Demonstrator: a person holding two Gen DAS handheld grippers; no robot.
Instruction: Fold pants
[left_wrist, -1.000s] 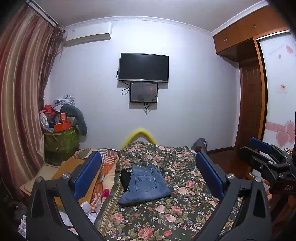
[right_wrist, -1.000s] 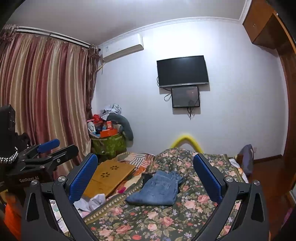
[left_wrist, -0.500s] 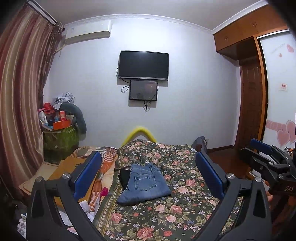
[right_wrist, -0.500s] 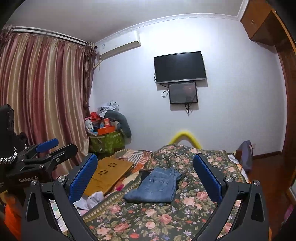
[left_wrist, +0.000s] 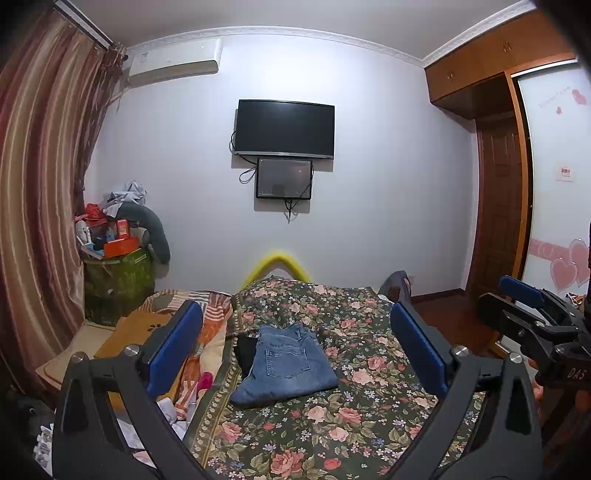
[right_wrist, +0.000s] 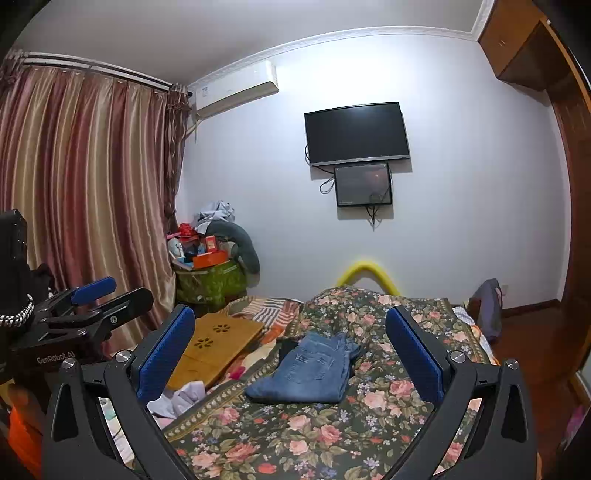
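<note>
Both grippers — left gripper (left_wrist: 295, 345) and right gripper (right_wrist: 290, 345) — gape wide, holding nothing. Folded jeans (left_wrist: 286, 363) lie ahead between their fingers — bare flowered bedspread (left_wrist: 369, 373) all around.

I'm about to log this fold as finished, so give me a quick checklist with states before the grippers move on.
1. Jeans folded into a compact stack: ok.
2. Jeans fully on the floral bedspread, away from its edge: ok.
3. Left gripper open and empty: ok.
4. Right gripper open and empty: ok.
5. Dark item against the jeans' left side, separate or part of them: cannot tell.
</note>
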